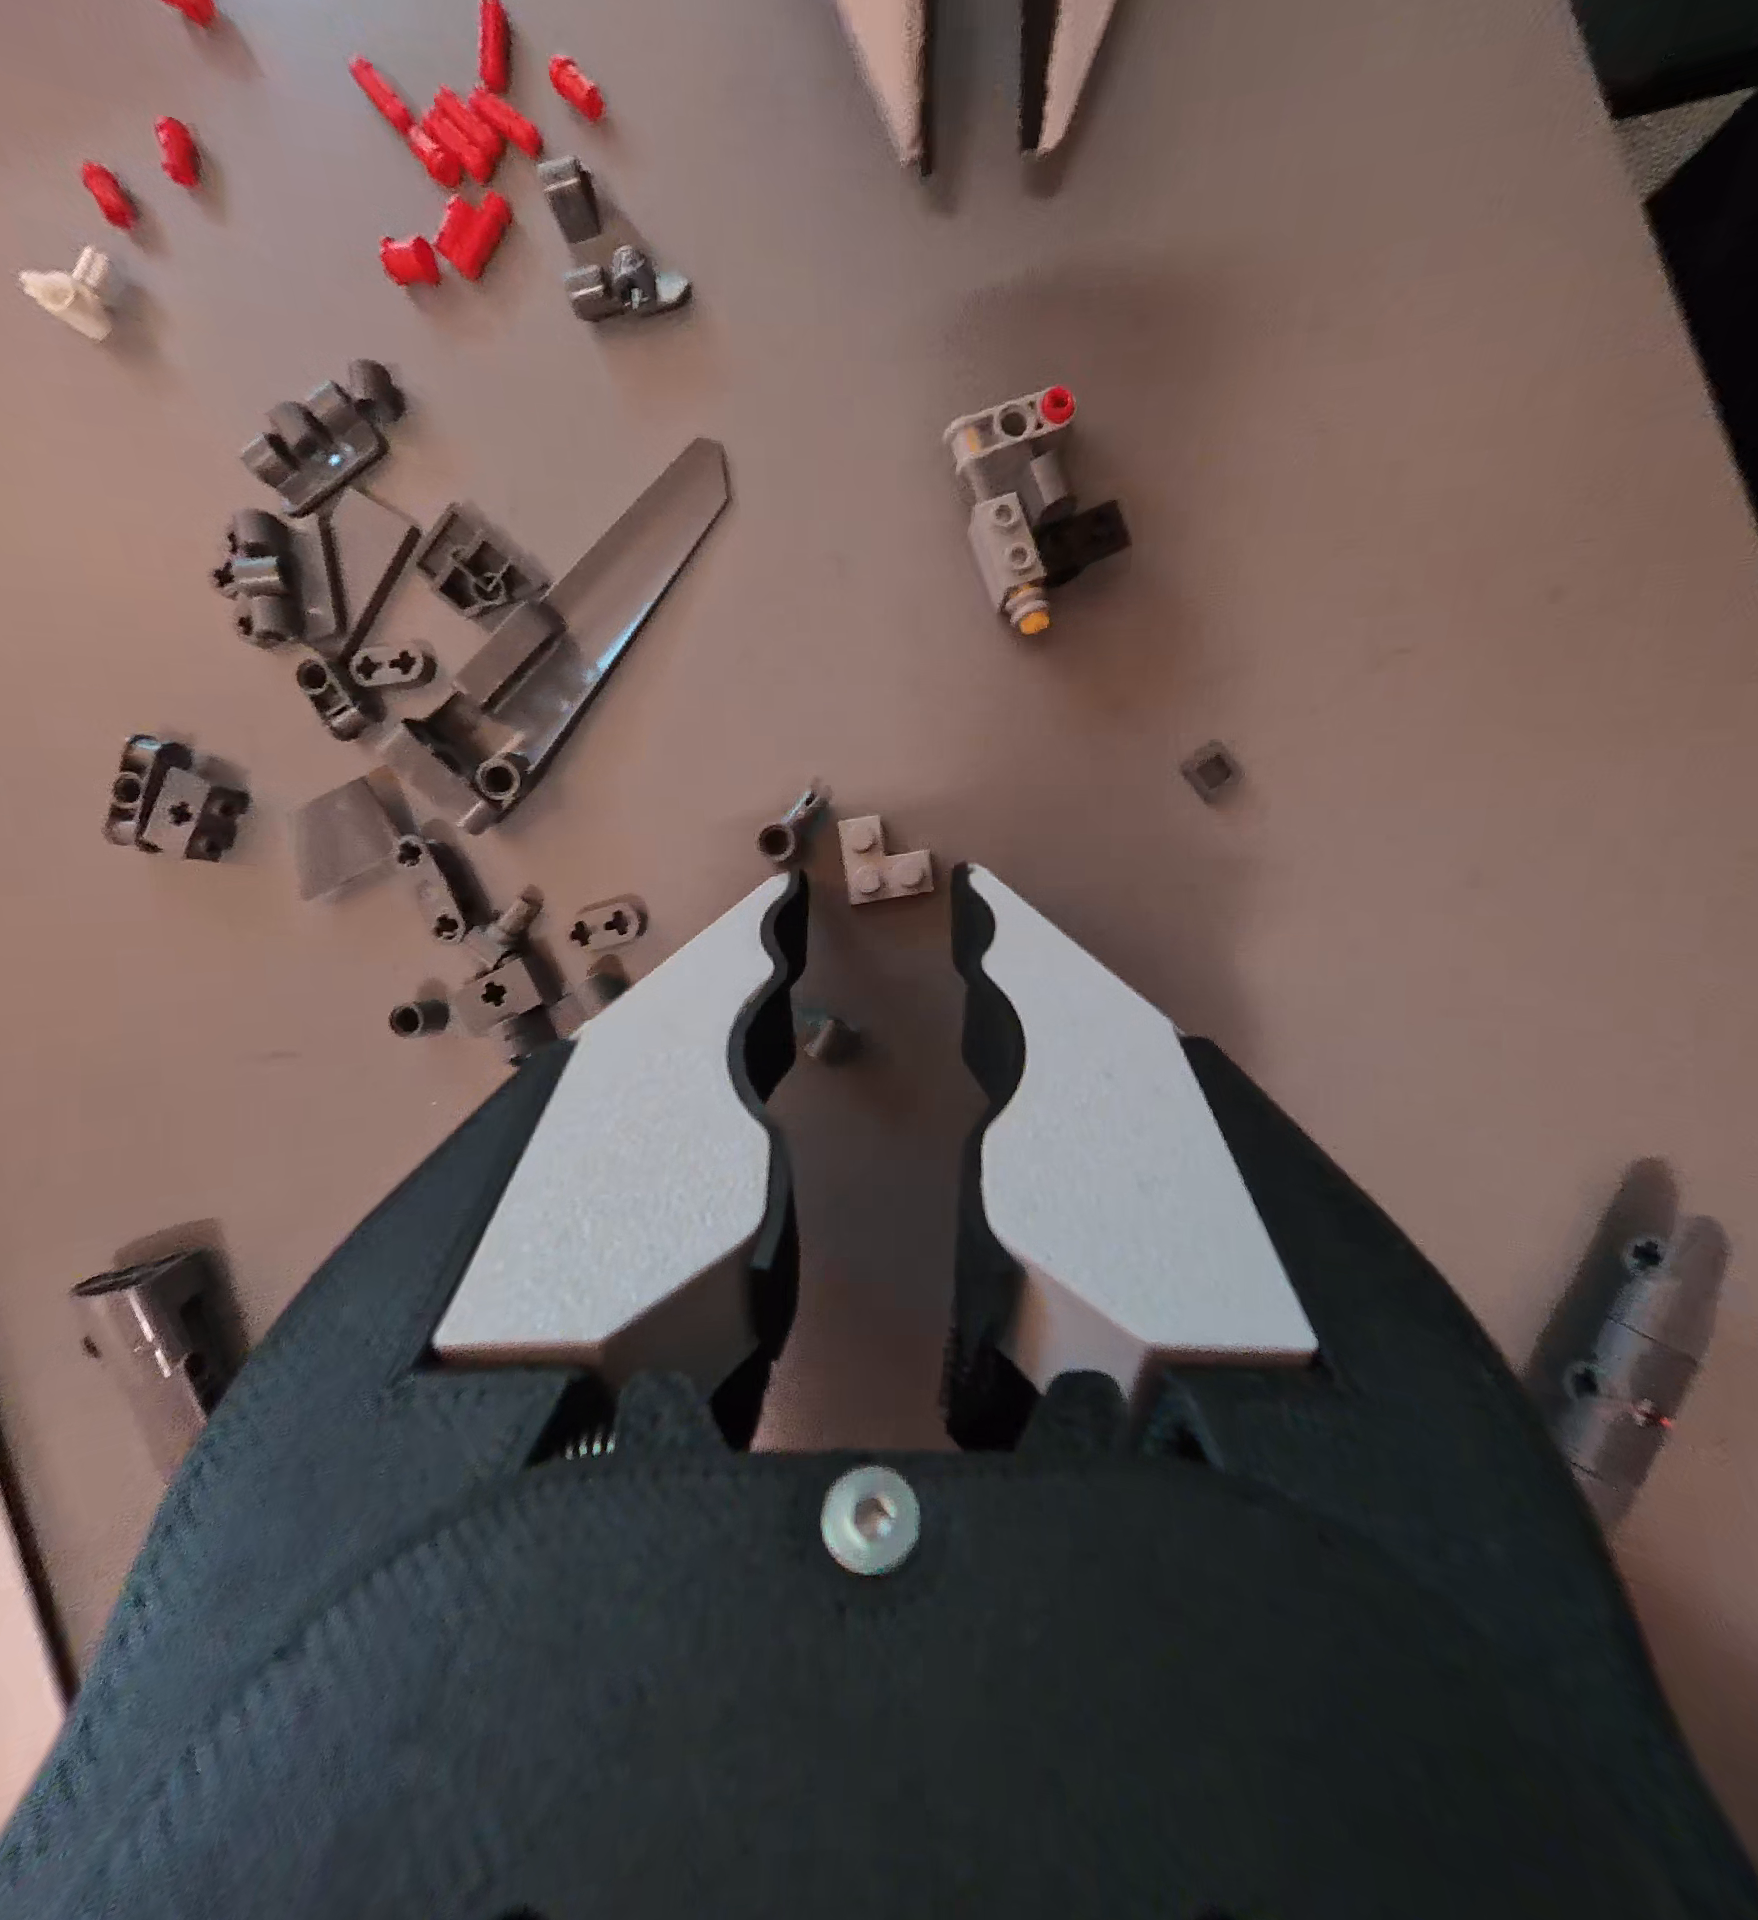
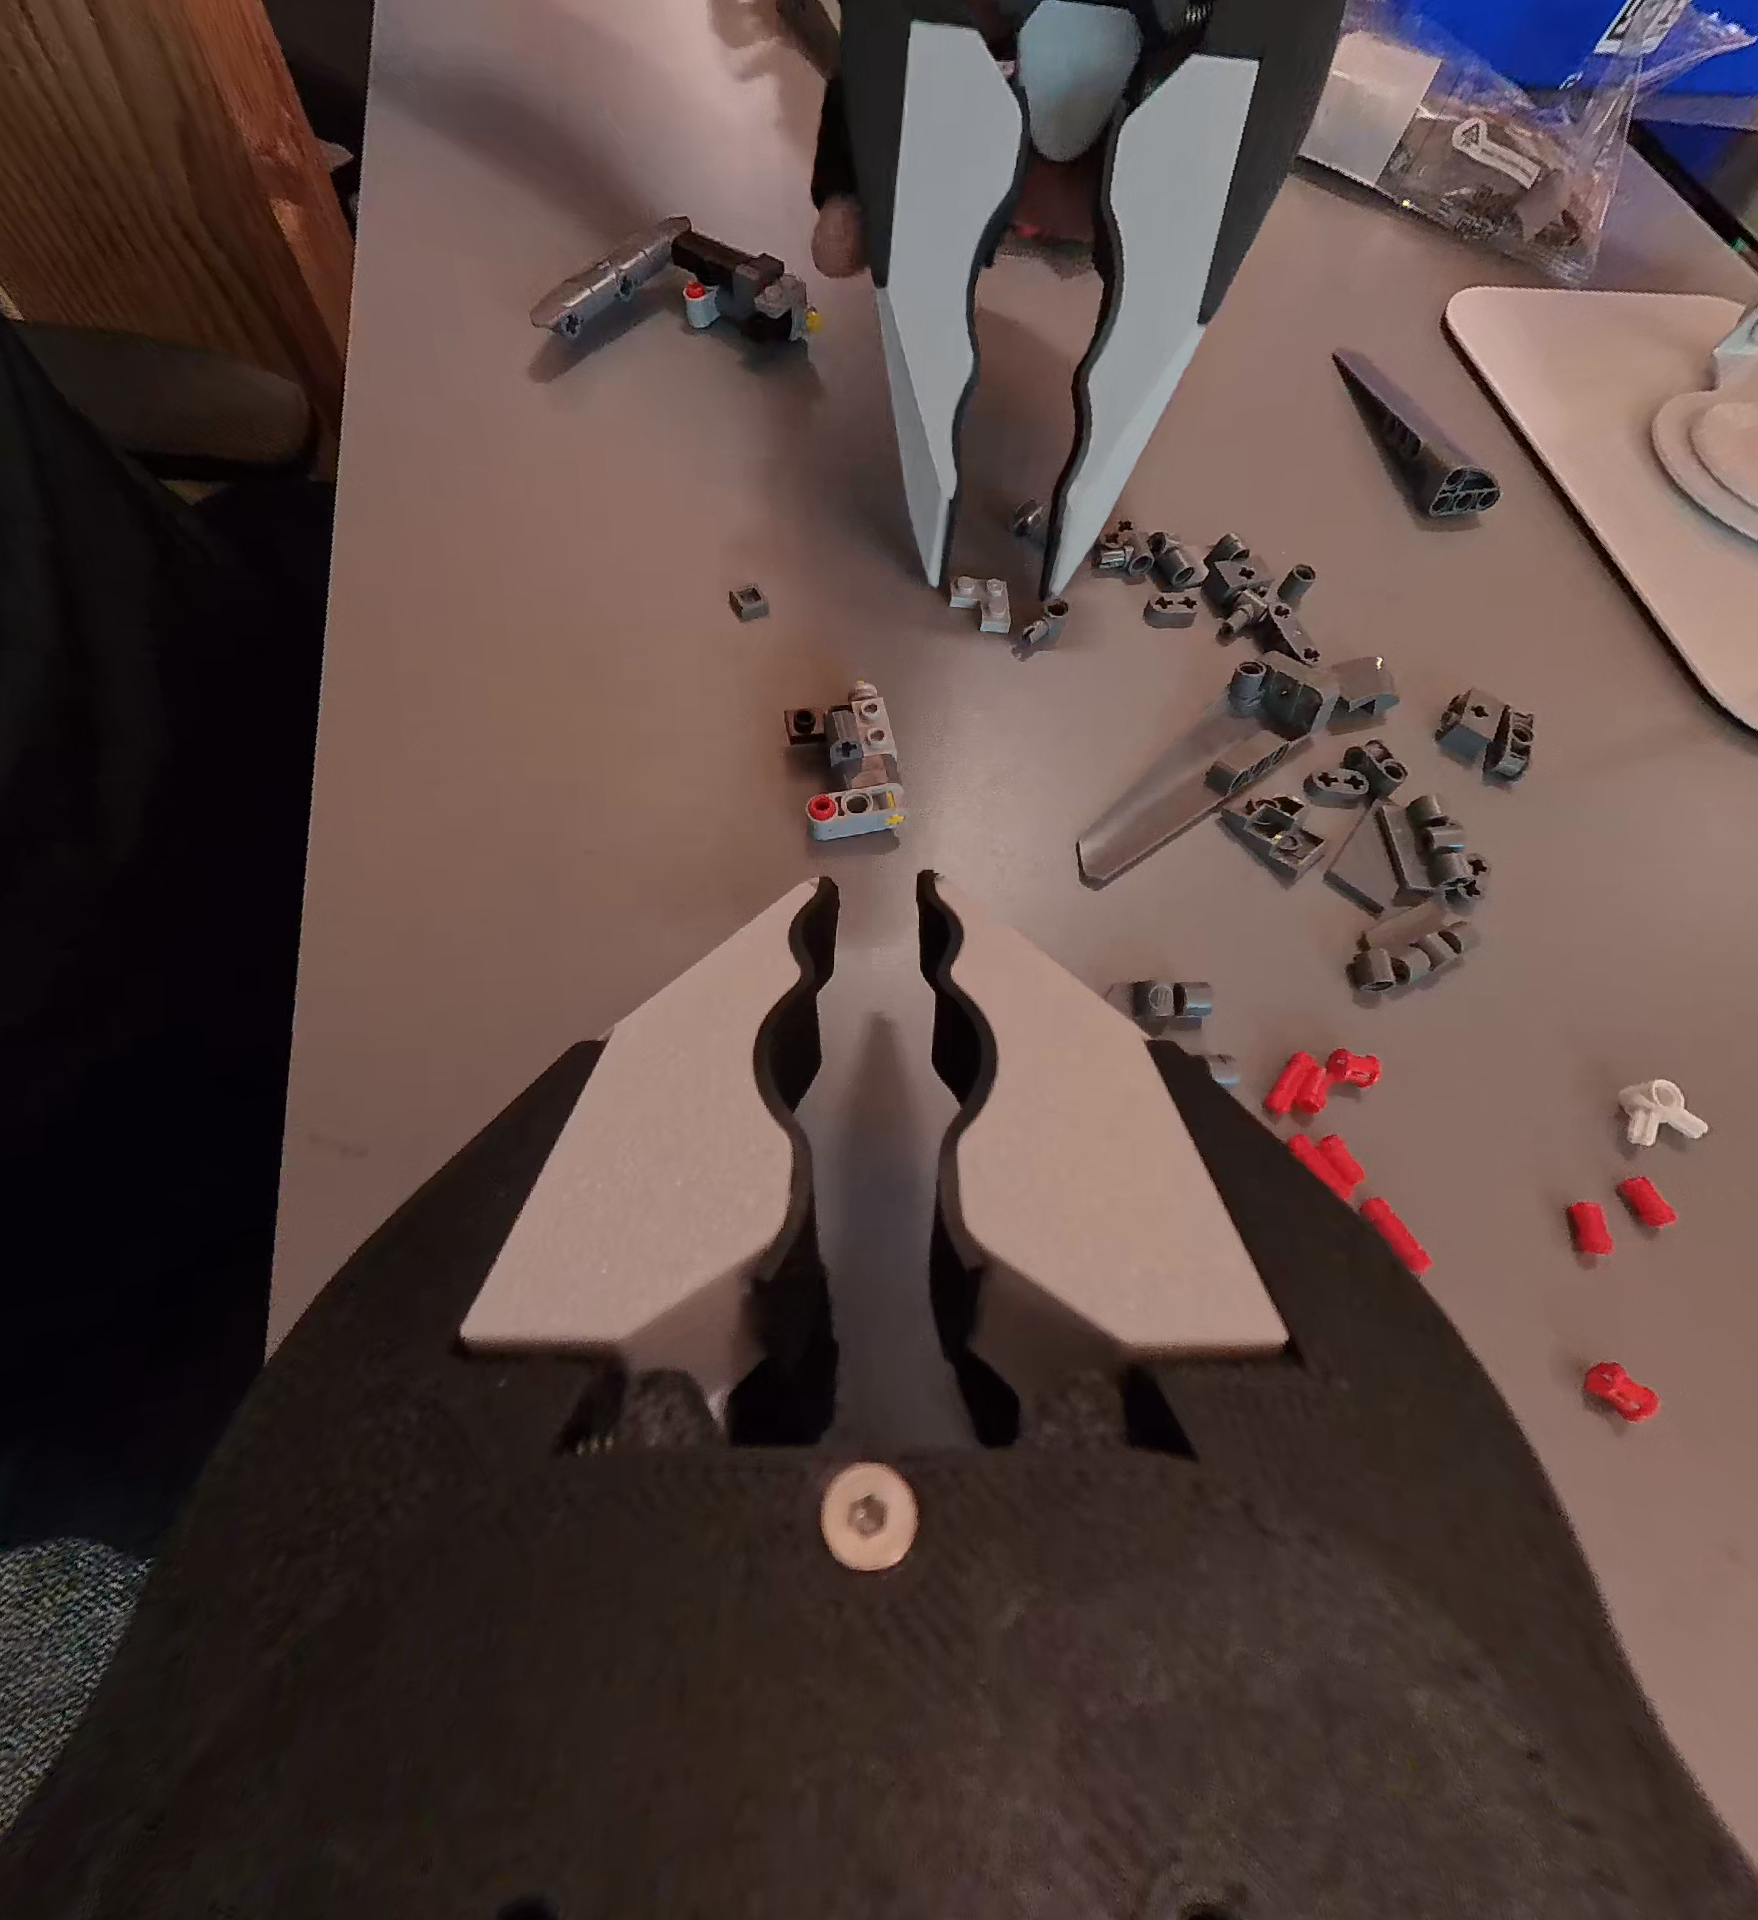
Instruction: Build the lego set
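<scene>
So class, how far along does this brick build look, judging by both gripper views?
Done: one small grey sub-assembly with a red pin stands joined; a longer grey and black assembly lies farther back.
In hand: nothing. The left gripper is open at a light grey L-shaped plate; the right gripper is open over bare table.
Left: a loose dark grey pile and red pins.

The left gripper (image 1: 880,883) fills the lower half of its own view, jaws spread with a clear gap and nothing clamped; in the right wrist view it descends steeply from the top centre, tips low over the bench. The right gripper (image 2: 877,883) points forward, jaws parted and bare.
</scene>
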Demonstrator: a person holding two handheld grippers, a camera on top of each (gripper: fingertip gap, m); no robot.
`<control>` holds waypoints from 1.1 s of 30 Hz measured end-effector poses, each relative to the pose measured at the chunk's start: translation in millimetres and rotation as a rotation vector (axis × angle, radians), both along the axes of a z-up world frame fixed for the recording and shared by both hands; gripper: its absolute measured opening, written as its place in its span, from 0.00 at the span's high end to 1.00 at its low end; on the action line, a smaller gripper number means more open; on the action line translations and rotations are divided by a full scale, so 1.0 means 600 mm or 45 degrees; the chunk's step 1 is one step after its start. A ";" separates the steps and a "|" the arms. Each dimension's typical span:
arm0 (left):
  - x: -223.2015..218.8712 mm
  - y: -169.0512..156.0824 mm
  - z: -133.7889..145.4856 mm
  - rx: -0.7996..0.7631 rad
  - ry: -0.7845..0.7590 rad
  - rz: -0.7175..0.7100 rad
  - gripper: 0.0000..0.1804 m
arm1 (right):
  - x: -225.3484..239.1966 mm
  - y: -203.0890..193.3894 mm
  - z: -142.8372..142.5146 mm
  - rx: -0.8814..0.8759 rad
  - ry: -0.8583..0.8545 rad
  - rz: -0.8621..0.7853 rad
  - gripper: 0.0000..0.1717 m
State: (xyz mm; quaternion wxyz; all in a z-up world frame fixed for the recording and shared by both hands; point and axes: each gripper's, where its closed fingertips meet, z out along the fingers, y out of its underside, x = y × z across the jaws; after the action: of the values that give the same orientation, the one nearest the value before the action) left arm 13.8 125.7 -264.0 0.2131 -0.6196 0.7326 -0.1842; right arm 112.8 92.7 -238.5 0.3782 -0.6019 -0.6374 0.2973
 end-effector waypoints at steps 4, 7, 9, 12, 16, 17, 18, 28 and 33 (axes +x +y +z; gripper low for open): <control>0.002 0.000 -0.003 -0.045 -0.005 0.045 0.90 | 0.001 -0.001 0.002 0.001 0.010 0.002 0.93; 0.003 0.003 -0.003 -0.044 -0.003 0.080 0.92 | 0.000 -0.002 0.001 0.005 0.003 0.007 0.93; 0.003 0.003 -0.003 -0.039 -0.009 0.086 0.92 | -0.001 -0.002 0.002 0.011 0.009 0.002 0.93; 0.004 0.004 -0.002 -0.023 -0.024 0.107 0.92 | -0.006 -0.004 0.008 0.026 0.032 -0.009 0.92; 0.005 -0.001 -0.001 0.007 -0.048 0.123 0.92 | -0.017 -0.006 -0.004 0.096 -0.037 -0.026 0.83; 0.003 -0.005 -0.001 0.011 -0.041 0.126 0.92 | -0.023 -0.005 -0.008 0.106 -0.056 -0.028 0.82; 0.004 -0.009 0.002 0.022 -0.049 0.130 0.92 | -0.029 -0.007 -0.012 0.101 -0.070 -0.021 0.81; 0.002 -0.044 0.045 0.114 -0.139 0.185 0.92 | -0.080 0.006 -0.036 0.097 -0.226 0.016 0.90; 0.007 -0.053 0.059 0.161 -0.190 0.191 0.92 | -0.103 0.012 -0.037 0.114 -0.244 0.030 0.92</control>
State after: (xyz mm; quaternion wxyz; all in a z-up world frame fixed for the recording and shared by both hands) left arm 17.8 94.1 -228.4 0.3187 -0.6425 0.6766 -0.1668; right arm 51.1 99.9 -260.7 0.3383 -0.6025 -0.6904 0.2141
